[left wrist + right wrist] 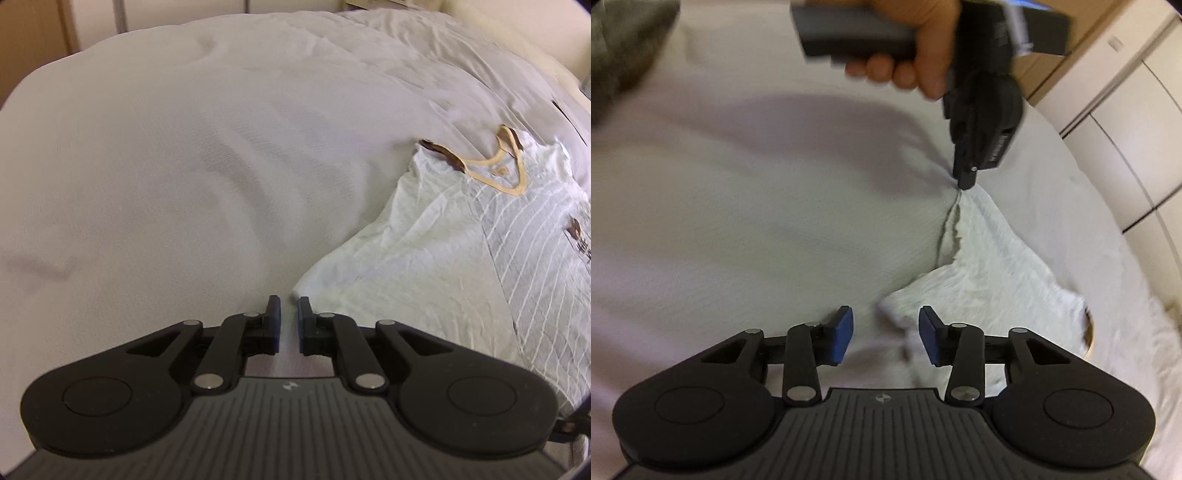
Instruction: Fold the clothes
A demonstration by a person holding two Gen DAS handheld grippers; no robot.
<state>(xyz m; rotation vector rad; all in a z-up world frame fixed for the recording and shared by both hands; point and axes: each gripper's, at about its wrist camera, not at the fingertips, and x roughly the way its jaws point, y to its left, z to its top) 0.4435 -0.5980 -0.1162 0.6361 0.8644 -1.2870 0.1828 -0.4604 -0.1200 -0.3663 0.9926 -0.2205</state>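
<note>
A white shirt [436, 236] with a tan neckline lies spread on the bed [184, 166], toward its right side in the left wrist view. The left gripper [289, 306] hovers at the shirt's near corner, jaws narrow with a small gap and nothing between them. The right gripper [885, 325] stands wide around another corner of the shirt, not yet closed on it
</note>
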